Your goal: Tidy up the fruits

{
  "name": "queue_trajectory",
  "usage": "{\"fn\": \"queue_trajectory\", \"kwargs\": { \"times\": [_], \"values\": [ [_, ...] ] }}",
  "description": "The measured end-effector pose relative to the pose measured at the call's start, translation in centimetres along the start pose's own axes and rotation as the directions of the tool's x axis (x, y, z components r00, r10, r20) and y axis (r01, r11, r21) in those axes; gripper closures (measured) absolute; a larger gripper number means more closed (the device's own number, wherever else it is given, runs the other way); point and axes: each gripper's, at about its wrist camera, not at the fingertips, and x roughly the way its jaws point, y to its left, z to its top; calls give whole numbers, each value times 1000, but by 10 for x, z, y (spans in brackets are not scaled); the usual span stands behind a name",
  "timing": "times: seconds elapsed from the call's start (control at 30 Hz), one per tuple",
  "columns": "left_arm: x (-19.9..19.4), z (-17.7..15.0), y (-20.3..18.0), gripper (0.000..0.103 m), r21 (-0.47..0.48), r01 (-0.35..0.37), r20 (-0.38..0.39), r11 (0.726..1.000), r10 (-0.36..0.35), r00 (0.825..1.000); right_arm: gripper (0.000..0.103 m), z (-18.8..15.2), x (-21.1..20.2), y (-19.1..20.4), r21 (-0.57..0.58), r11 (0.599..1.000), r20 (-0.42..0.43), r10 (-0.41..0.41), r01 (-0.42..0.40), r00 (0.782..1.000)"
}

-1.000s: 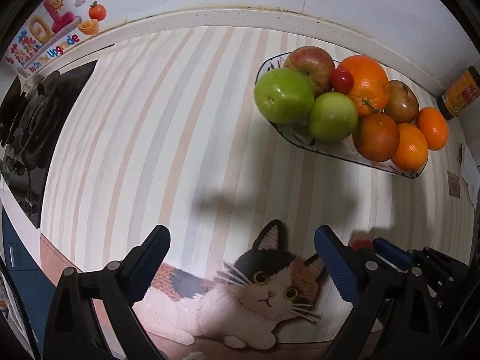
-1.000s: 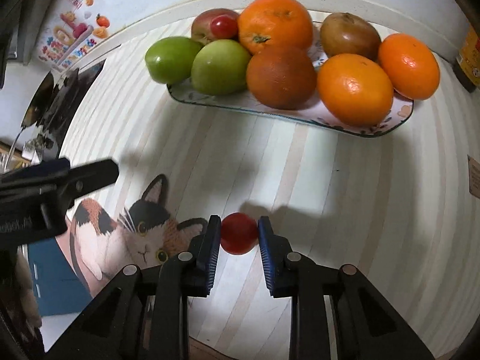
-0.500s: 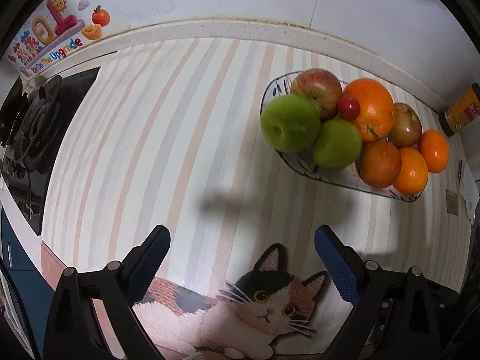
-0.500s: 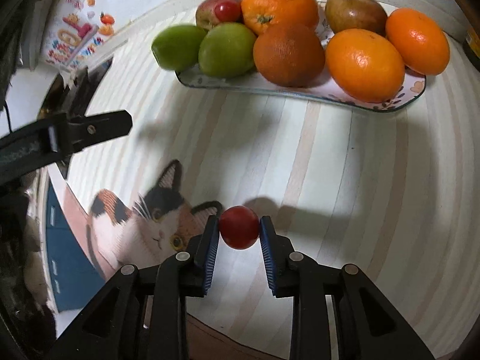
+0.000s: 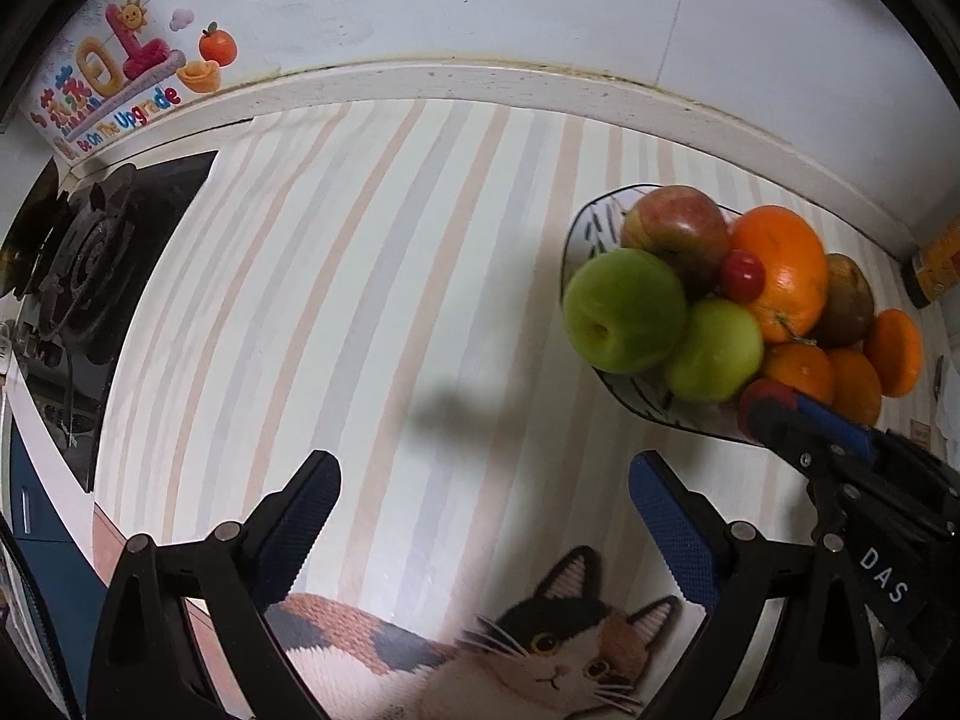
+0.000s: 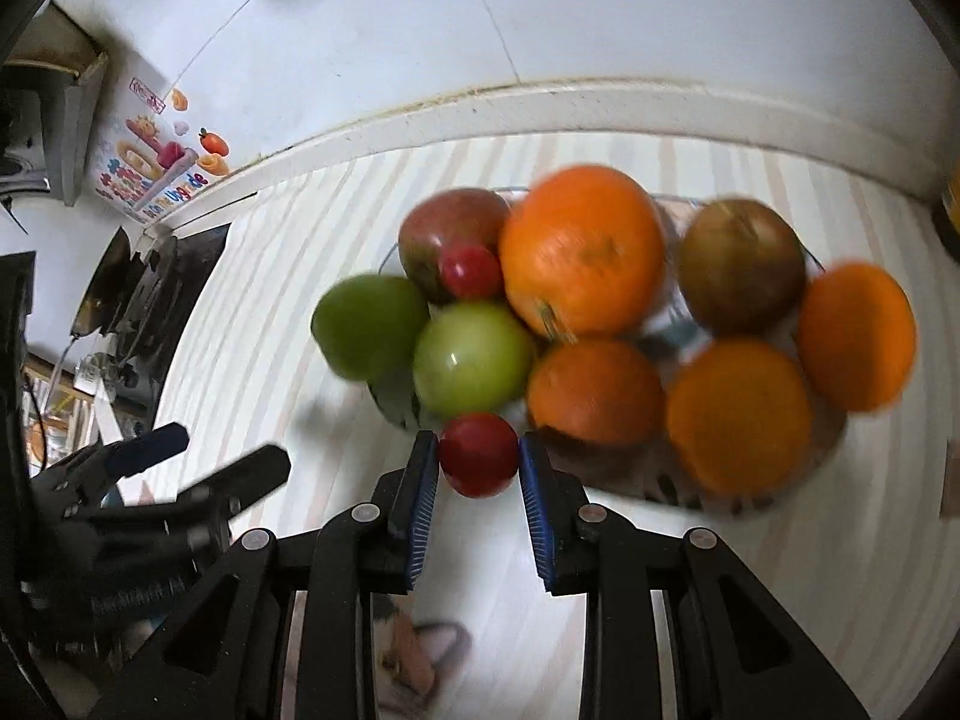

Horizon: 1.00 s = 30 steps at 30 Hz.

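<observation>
My right gripper (image 6: 478, 468) is shut on a small red tomato (image 6: 478, 454) and holds it in the air at the near edge of the fruit plate (image 6: 660, 489); it also shows in the left wrist view (image 5: 774, 414). The plate (image 5: 591, 222) carries two green apples (image 6: 471, 357), a red apple (image 6: 453, 228), several oranges (image 6: 582, 246), a brownish fruit (image 6: 741, 264) and another small tomato (image 6: 470, 270). My left gripper (image 5: 483, 510) is open and empty over the striped mat, left of the plate.
A gas stove (image 5: 78, 264) lies at the left of the counter. A cat picture (image 5: 540, 654) is printed at the mat's near edge. A yellow jar (image 5: 936, 264) stands at the far right by the white wall.
My right gripper has lifted the small tomato off the mat and carried it forward to the plate's near edge. My left gripper has drawn back and left, staying open.
</observation>
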Motion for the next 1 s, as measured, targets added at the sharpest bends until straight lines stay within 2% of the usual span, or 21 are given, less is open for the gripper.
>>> {"fn": "queue_trajectory", "kwargs": {
  "times": [0.43, 0.7, 0.77, 0.83, 0.9, 0.97, 1.0],
  "values": [
    [10, 3, 0, 4, 4, 2, 1, 1000, -2, 1000, 73, -7, 5, 19, -111, 984, 65, -131, 137, 989],
    [6, 2, 0, 4, 6, 4, 4, 1000, -4, 1000, 72, -6, 0, 17, -82, 988, 66, -126, 132, 990],
    [2, 1, 1, 4, 5, 7, 10, 1000, -7, 1000, 60, -5, -9, 14, -53, 992, 79, -111, 115, 991],
    [-4, -1, 2, 4, 6, 16, 11, 1000, -16, 1000, 29, -5, -28, 8, -17, 994, 120, -105, 108, 987],
    [-10, -4, 3, 4, 8, 22, 15, 1000, -22, 1000, 20, -7, -49, 2, 11, 995, 153, -103, 102, 983],
    [-18, -8, 3, 4, 12, 28, 20, 1000, -28, 999, 18, -9, -66, -5, 28, 992, 161, -129, 126, 978],
    [-22, -10, 3, 4, 15, 30, 26, 999, -31, 999, 12, -12, -75, -9, 36, 988, 154, -155, 151, 976]
  ]
}}
